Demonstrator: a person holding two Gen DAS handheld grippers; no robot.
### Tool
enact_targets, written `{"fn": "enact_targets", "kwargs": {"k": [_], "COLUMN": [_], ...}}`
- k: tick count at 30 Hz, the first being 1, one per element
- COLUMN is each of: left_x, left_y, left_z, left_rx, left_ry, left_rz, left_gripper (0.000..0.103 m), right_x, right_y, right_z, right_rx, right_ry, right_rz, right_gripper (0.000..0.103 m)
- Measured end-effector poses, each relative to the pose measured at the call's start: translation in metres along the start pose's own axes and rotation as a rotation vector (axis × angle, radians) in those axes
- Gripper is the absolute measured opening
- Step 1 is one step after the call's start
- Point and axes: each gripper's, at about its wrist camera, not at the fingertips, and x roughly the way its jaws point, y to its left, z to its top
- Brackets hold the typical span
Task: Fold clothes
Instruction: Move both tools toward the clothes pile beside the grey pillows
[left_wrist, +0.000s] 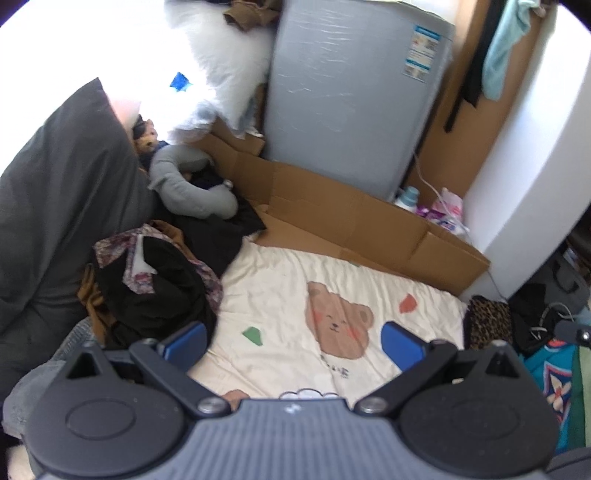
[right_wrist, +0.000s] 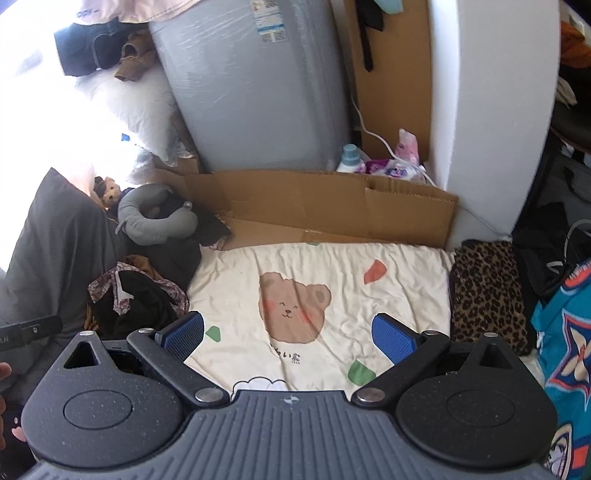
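A heap of dark clothes with a floral-trimmed piece (left_wrist: 155, 288) (right_wrist: 136, 299) lies at the left edge of a cream bear-print blanket (left_wrist: 332, 280) (right_wrist: 332, 280). A folded leopard-print garment (left_wrist: 487, 321) (right_wrist: 487, 291) rests at the blanket's right edge. My left gripper (left_wrist: 291, 341) hovers open over the blanket, its left blue pad (left_wrist: 184, 343) beside the dark heap. My right gripper (right_wrist: 290, 338) is also open above the blanket, with nothing between its fingers.
A grey appliance (left_wrist: 351, 96) (right_wrist: 255, 92) stands behind flattened cardboard (left_wrist: 351, 218) (right_wrist: 332, 206). A dark grey pillow (left_wrist: 62, 192), a grey neck pillow (left_wrist: 184, 184) and a plush toy (right_wrist: 109, 192) sit at left. Bottles (right_wrist: 349, 158) and a teal patterned cloth (right_wrist: 565, 350) are at right.
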Motion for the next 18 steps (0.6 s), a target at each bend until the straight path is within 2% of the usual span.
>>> {"fn": "enact_targets", "kwargs": {"k": [4,8,13,18], "left_x": [0.003,0.005,0.014,0.025], "left_y": [0.015,0.032,0.051,0.069], "left_z": [0.004,0.006,0.006,0.003], "left_rx": [-0.021,-0.029,-0.048,-0.102], "left_ry": [-0.006,-0.015,-0.028,-0.024], "left_rz": [0.023,0.039,0.056,0.058], "left_gripper": [0.102,0.102,0.102,0.100], "right_x": [0.008,0.017,0.036,0.059], "right_y": [0.010,0.021,0.024,0.030], "right_z": [0.004,0.009,0.016,0.023], "right_rx": [-0.047,-0.109,-0.102,-0.120], "right_ry": [-0.003,-0.009,0.010,0.032], "right_rz": [-0.034,-0.010,0.033,0.034], "right_gripper": [0.100,0.100,0.100,0.100]}}
